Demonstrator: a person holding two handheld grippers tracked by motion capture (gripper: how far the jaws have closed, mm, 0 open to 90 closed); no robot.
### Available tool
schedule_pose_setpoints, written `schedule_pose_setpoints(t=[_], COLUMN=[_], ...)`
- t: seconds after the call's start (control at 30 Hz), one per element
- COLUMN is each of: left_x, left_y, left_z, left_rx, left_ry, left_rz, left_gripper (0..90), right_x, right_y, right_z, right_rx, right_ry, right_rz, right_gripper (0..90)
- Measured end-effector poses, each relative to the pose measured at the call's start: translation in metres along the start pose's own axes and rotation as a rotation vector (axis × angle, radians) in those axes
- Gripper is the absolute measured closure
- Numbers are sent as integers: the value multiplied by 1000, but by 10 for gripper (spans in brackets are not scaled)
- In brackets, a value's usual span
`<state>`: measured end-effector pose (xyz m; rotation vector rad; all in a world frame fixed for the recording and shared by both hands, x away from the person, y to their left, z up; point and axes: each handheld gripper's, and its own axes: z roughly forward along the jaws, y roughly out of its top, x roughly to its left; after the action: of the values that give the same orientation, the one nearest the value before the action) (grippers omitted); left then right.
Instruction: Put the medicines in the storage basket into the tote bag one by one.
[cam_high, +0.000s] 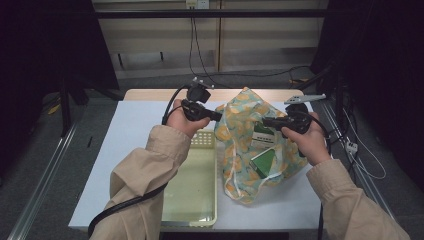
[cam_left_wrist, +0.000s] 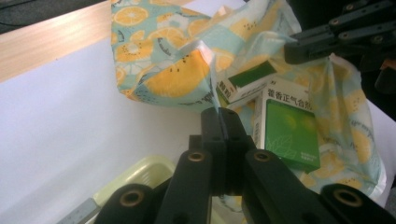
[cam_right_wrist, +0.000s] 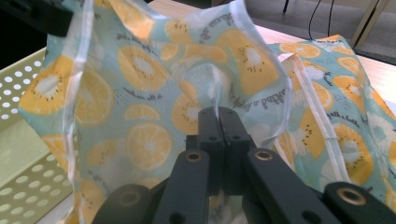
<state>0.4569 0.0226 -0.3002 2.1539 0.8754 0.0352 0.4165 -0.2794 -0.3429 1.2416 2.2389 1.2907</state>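
Note:
A cloth bag (cam_high: 239, 125) printed with orange and kiwi slices lies on the white table, its mouth held apart. My left gripper (cam_high: 218, 116) is shut on the bag's left rim (cam_left_wrist: 205, 60); its jaws (cam_left_wrist: 219, 113) are pressed together on the fabric edge. From the other side my right gripper (cam_high: 265, 121) is shut on the right rim, and its jaws (cam_right_wrist: 218, 112) pinch the white-trimmed cloth (cam_right_wrist: 140, 93). Inside the bag lie two green-and-white boxes, one (cam_left_wrist: 289, 130) with printed characters, the other (cam_left_wrist: 245, 81) behind it. Both boxes (cam_high: 263, 160) show through the opening.
A pale yellow perforated tray (cam_high: 195, 190) sits just left of the bag, close under my left forearm; its wall (cam_right_wrist: 23, 154) lies beside the cloth. The table's wooden far edge (cam_high: 150, 94) runs behind the bag. Cables hang at the right.

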Motion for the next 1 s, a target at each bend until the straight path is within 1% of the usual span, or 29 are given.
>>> schedule_pose_setpoints(t=[0.07, 0.1, 0.13, 0.17, 0.2, 0.23, 0.27, 0.3, 0.37, 0.4, 0.43, 0.5, 0.53, 0.57, 0.6, 0.63, 0.67, 0.7, 0.73, 0.77, 0.8, 0.83, 0.87, 0.9, 0.93, 0.97, 1.0], left_x=[1, 2, 3, 4, 4, 5, 6, 5, 5, 4, 3, 1, -1, -1, -1, -1, -1, -1, -2, -4, -4, -6, -8, -9, -9, -9, -8], left_y=[-7, -10, -12, -15, -18, -20, -23, -25, -28, -31, -33, -37, -41, -43, -46, -48, -49, -50, -50, -49, -48, -47, -45, -43, -40, -37, -34], left_z=[5, 7, 9, 11, 12, 13, 14, 16, 17, 17, 18, 18, 19, 20, 21, 22, 23, 23, 23, 23, 22, 21, 20, 19, 17, 14, 11], left_rx=[3, 6, 13, 14, 17, 17, 23, 22, 44, 39, 47, 54, 69, 83, 94, 100, 112, 122, 132, 147, 163, 163, 165, 167, 161, 149, 141], left_ry=[-19, -19, -17, -15, -6, 0, -3, 5, 14, 3, -5, -1, -9, -22, -38, -51, -60, -71, -87, -94, -112, -120, -122, -123, -124, -128, -126], left_rz=[-4, -5, -4, -5, -10, -16, -14, -19, -9, -15, -10, -3, 4, 9, 0, -7, -10, -4, 0, -2, 8, 7, 5, 8, 6, -8, -5], left_gripper=[899, 886, 850, 806, 738, 644, 600, 548, 387, 364, 337, 275, 271, 275, 289, 327, 386, 475, 597, 693, 781, 867, 900, 900, 900, 900, 900], right_x=[0, 0, 0, 1, 1, 1, 1, 1, 1, 1, 0, -1, -2, -2, -3, -3, -4, -4, -4, -4, -4, -5, -5, -5, -5, -5, -5], right_y=[-1, -1, -2, -2, -2, -2, -2, -2, -2, -2, -2, -3, -3, -3, -3, -3, -3, -3, -3, -3, -3, -3, -2, -2, -1, -1, 0], right_z=[1, 2, 3, 4, 5, 5, 6, 6, 6, 6, 5, 5, 4, 4, 3, 2, 2, 1, 1, 1, 0, 0, 0, -1, -1, -2, -3], right_rx=[0, 1, 3, 4, 5, 5, 6, 7, 7, 6, 5, 4, 3, 5, 2, 1, 0, 0, -1, -1, -3, -5, -6, -9, -10, -12, -16], right_ry=[1, 0, 0, 1, 2, 2, 2, 1, -1, -2, -3, -5, -7, -10, -12, -15, -15, -17, -18, -20, -21, -20, -20, -20, -21, -23, -22], right_rz=[-1, 1, 2, 2, 2, 1, -2, -3, -3, -1, 1, 5, 4, 9, 10, 10, 11, 13, 14, 14, 13, 14, 15, 17, 16, 15, 16], right_gripper=[896, 896, 896, 896, 897, 896, 896, 896, 896, 896, 896, 896, 896, 896, 896, 897, 896, 897, 896, 896, 896, 897, 897, 897, 897, 897, 897])
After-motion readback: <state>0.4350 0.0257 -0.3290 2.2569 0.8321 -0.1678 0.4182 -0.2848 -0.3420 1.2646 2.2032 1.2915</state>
